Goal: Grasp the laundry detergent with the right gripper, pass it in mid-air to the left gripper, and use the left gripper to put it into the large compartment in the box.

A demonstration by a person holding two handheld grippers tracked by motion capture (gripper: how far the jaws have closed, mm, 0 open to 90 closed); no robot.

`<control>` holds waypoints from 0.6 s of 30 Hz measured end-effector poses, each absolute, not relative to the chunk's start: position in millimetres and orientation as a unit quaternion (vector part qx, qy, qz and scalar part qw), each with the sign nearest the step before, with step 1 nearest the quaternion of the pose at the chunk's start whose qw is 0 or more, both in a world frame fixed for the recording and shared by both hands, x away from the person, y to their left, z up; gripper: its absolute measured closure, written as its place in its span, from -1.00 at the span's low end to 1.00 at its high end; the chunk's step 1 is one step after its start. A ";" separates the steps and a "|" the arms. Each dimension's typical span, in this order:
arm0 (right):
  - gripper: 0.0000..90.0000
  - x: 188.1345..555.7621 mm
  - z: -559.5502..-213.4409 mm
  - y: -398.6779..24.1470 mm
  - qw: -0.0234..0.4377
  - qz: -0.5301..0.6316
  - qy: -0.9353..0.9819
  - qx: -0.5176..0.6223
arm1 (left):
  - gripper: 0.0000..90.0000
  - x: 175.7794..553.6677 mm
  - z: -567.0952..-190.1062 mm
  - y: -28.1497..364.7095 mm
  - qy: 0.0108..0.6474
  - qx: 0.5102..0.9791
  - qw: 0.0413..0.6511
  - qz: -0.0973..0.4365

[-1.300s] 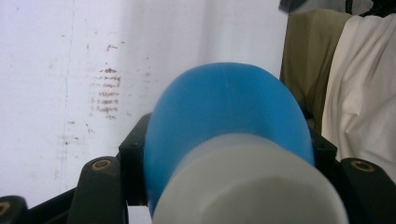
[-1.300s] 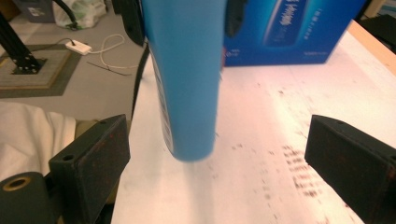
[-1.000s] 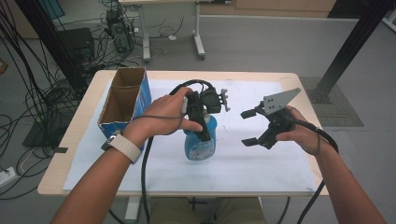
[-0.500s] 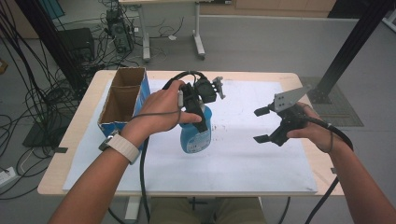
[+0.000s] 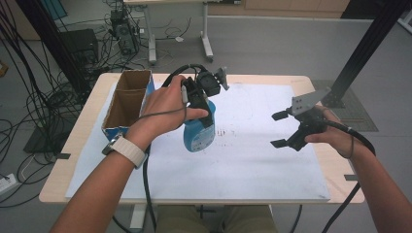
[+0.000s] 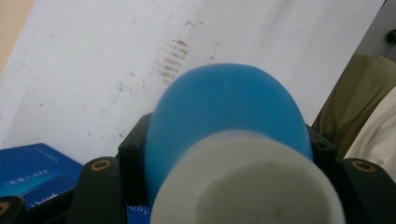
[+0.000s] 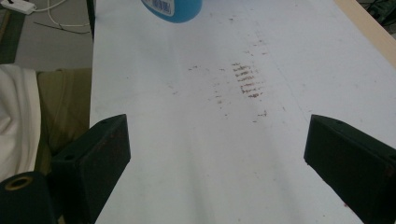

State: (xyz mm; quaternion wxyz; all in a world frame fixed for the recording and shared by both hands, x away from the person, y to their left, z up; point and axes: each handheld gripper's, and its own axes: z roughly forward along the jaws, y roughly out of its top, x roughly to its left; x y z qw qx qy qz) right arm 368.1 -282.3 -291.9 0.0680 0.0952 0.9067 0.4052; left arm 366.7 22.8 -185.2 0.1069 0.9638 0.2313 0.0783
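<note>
Blue bottle [image 5: 198,136], upright, off table

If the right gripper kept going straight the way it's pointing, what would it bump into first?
Probably the white sheet: the right gripper, jaws open, tilts down toward it. The blue bottle lies farther along, left of that line.

Left forearm [image 5: 97,189] angled in from the bottom edge, pale band at the wrist [image 5: 125,150], hand [image 5: 170,104] wrapped over the left claw [image 5: 203,114], raised above the surface. Jaws of that claw clamped tight on something held between them. Right forearm [image 5: 384,194] entering from the lower right corner, hand [image 5: 335,136] gripping the right claw [image 5: 280,129], pointed leftward, jaws spread wide apart with nothing between. Both claws well apart.
</note>
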 end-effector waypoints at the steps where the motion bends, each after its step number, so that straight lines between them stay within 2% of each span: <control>1: -0.84 368.1 -291.9 -282.5 0.069 0.404 0.907 0.096 | -0.17 367.2 -184.0 23.4 0.236 0.962 0.108 0.080; 18: -0.84 370.6 -300.2 -285.3 0.065 0.387 0.914 0.107 | -0.17 376.9 -164.5 40.1 0.318 0.936 0.103 0.111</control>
